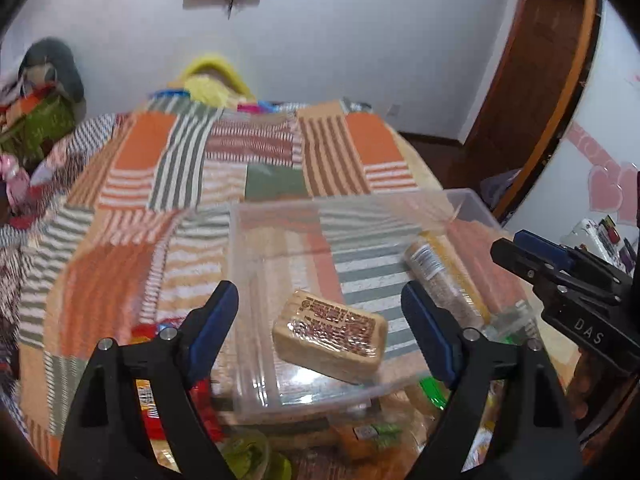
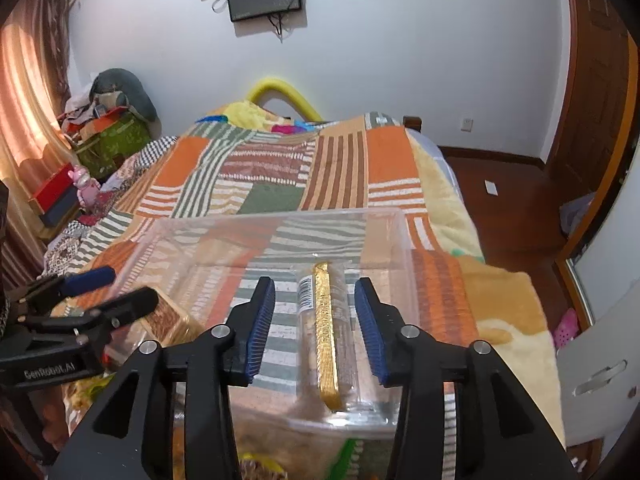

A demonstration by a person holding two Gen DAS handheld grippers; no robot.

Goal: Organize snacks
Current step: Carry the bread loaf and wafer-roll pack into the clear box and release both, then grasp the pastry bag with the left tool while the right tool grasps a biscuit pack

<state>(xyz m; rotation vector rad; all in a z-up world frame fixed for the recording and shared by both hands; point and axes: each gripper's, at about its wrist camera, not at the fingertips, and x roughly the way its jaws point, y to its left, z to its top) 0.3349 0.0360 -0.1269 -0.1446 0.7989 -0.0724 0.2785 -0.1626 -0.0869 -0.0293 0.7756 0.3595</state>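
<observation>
A clear plastic bin (image 1: 256, 360) (image 2: 404, 248) sits on a patchwork blanket on the bed. A tan wrapped snack block (image 1: 330, 336) lies inside it, seen between the open fingers of my left gripper (image 1: 326, 328), which is empty above the bin's near edge. A long clear packet with a gold strip (image 2: 326, 336) (image 1: 444, 280) lies in the bin's right part. My right gripper (image 2: 316, 328) is open and empty just above it. The tan block shows partly in the right wrist view (image 2: 168, 320).
More snack packets, red (image 1: 200, 400) and green (image 1: 248, 456), lie in front of the bin near me. The other gripper shows at the right in the left wrist view (image 1: 560, 280) and at the left in the right wrist view (image 2: 80, 312). Clutter stands left of the bed (image 2: 108, 132).
</observation>
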